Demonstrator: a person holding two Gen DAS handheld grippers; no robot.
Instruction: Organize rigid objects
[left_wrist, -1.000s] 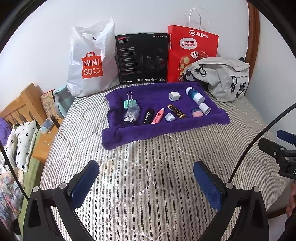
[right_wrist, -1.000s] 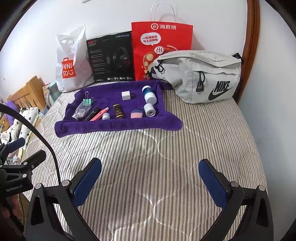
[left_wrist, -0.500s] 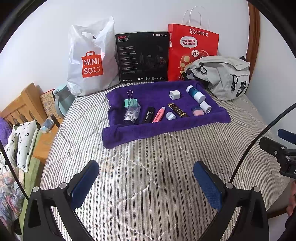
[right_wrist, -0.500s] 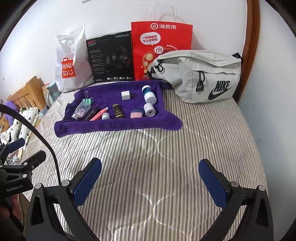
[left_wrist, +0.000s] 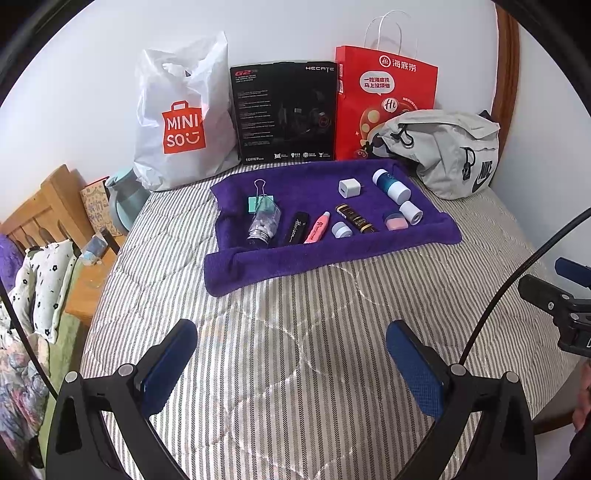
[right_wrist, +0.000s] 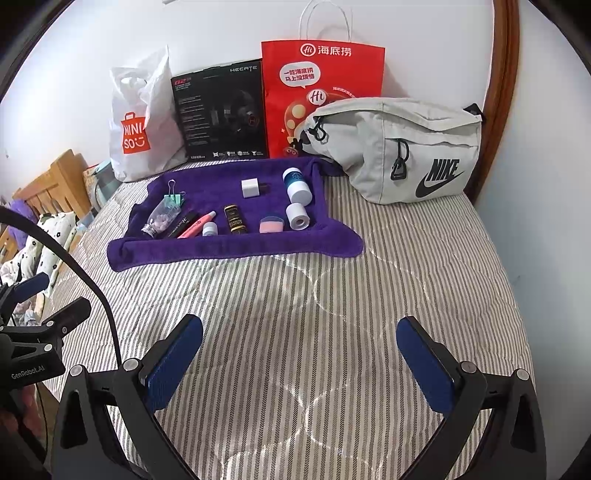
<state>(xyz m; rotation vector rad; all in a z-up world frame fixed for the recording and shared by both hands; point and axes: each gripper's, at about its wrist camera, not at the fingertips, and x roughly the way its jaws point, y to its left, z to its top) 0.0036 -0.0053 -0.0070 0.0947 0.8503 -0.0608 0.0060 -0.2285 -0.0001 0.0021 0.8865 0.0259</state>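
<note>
A purple towel (left_wrist: 295, 184) (right_wrist: 229, 247) lies on the striped bed and carries several small items: a green binder clip (left_wrist: 260, 201), a clear bottle of pills (left_wrist: 263, 225), a black tube (left_wrist: 297, 229), a pink tube (left_wrist: 317, 227), a small white jar (left_wrist: 341, 229), a brown tube (left_wrist: 356, 218), a pink pot (left_wrist: 395, 220), a white cube charger (left_wrist: 349, 187), a blue-and-white bottle (left_wrist: 390, 185) and a white roll (left_wrist: 410, 213). My left gripper (left_wrist: 291, 363) and right gripper (right_wrist: 301, 360) hover open and empty over bare bedding, well short of the towel.
Against the wall stand a white Miniso bag (left_wrist: 181, 122), a black box (left_wrist: 286, 114), a red paper bag (left_wrist: 384, 99) and a grey Nike pouch (right_wrist: 402, 147). A wooden bed frame (left_wrist: 40, 210) and floral bedding (left_wrist: 40, 288) lie at the left.
Both grippers have hardly moved; the views shifted only slightly. Nothing on the towel has changed.
</note>
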